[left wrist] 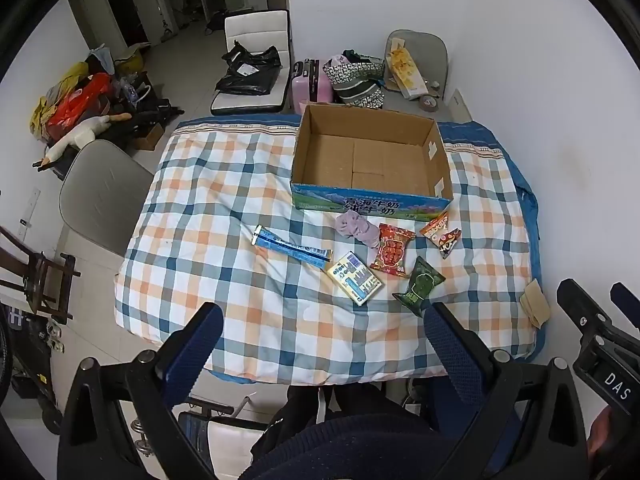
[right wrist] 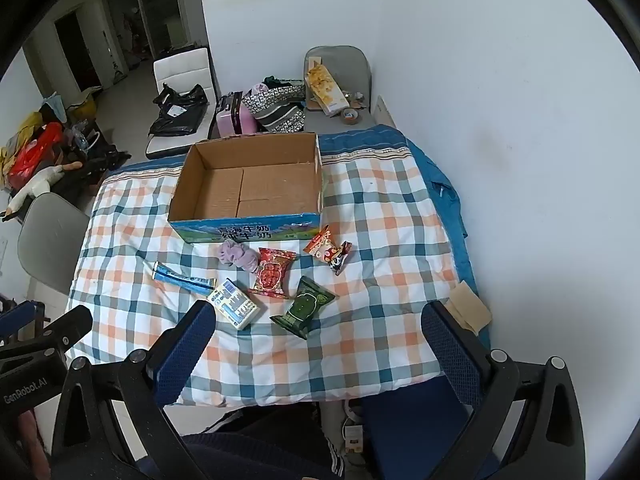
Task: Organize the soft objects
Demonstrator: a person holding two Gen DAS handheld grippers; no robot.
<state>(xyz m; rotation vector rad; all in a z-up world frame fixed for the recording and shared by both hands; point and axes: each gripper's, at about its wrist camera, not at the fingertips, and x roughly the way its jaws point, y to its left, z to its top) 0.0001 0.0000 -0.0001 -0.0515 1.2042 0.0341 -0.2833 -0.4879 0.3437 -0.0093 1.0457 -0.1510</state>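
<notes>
An open, empty cardboard box stands at the far side of a plaid-covered table. In front of it lie a purple scrunchie, a red snack pack, a green snack pack, an orange-white snack pack, a white-blue tissue pack and a long blue packet. My left gripper and right gripper are open and empty, above the near table edge.
A folded tan cloth lies at the table's right edge. A grey chair stands at the left. A white chair, pink suitcase and bags sit beyond the table. A white wall runs along the right.
</notes>
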